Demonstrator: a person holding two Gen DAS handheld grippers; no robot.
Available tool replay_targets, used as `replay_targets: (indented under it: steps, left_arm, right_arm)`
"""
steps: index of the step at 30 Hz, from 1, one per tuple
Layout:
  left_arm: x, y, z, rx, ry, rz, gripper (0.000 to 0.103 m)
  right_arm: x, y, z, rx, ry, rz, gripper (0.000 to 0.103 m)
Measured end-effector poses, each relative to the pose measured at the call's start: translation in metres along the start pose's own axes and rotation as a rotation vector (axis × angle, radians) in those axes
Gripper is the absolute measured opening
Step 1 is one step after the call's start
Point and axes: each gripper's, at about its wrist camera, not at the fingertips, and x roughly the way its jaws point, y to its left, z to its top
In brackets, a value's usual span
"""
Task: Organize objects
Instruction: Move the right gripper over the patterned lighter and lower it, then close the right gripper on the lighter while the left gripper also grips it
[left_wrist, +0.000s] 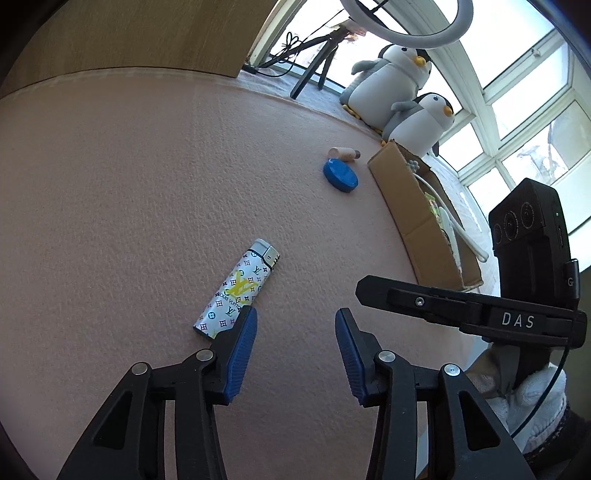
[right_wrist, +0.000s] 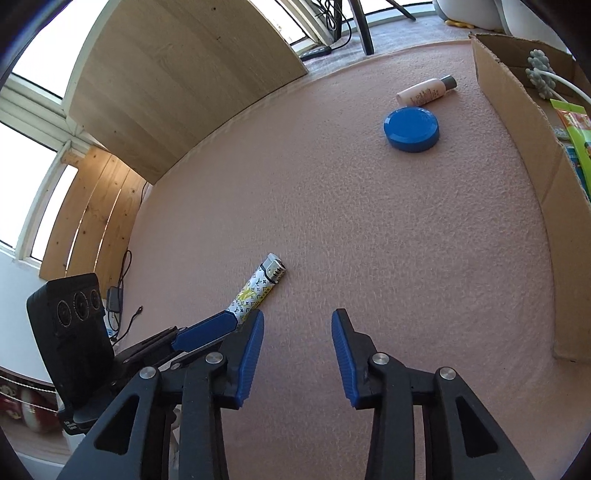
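Lining up on the lighter (left_wrist: 238, 288) — looks like the next pick. Lies flat on the pink worktop (left_wrist: 129, 184), metal head pointing away, base end just beside the left hand-held gripper (left_wrist: 293, 325), partly behind its left finger. Both spread wide, holding nothing; right hand-held gripper (right_wrist: 297, 328) close alongside, also empty. Suggest shifting left so the body sits between the fingers, then closing across the narrow width, mid-body, not on the metal cap. Slick casing — likely to skid on the felt, so come down square and close slowly. Cardboard box (left_wrist: 413, 214) at the right edge already holds items; probable drop spot. Blue lid (left_wrist: 340, 175) and small bottle (left_wrist: 345, 153) sit near the box, well apart from the lighter.
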Motion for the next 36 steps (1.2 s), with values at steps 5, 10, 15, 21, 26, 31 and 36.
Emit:
replay_targets:
  steps: [5, 10, 15, 21, 26, 31, 36]
  left_arm:
    - [0.004, 0.026, 0.009, -0.020, 0.017, 0.058, 0.047]
    - [0.014, 0.029, 0.003, -0.030, 0.045, 0.012, 0.045]
    - [0.021, 0.006, -0.006, 0.016, 0.073, -0.026, 0.047]
    - [0.025, 0.008, 0.002, 0.032, 0.091, 0.003, 0.048]
    - [0.028, 0.006, 0.001, 0.036, 0.099, -0.024, 0.047]
    - [0.032, 0.003, -0.001, 0.039, 0.123, -0.026, 0.034]
    - [0.031, -0.005, -0.002, 0.040, 0.110, -0.028, 0.034]
  right_arm:
    - [0.010, 0.005, 0.003, 0.012, 0.019, 0.018, 0.027]
    - [0.024, 0.008, 0.006, 0.016, 0.053, 0.022, 0.024]
    - [0.034, 0.007, 0.010, 0.033, 0.076, 0.038, 0.024]
    - [0.050, 0.014, 0.015, 0.011, 0.123, 0.052, 0.024]
    - [0.059, 0.013, 0.017, 0.012, 0.157, 0.069, 0.024]
    - [0.059, 0.021, 0.015, -0.043, 0.167, 0.049, 0.023]
    - [0.054, 0.020, 0.011, -0.057, 0.154, 0.031, 0.023]
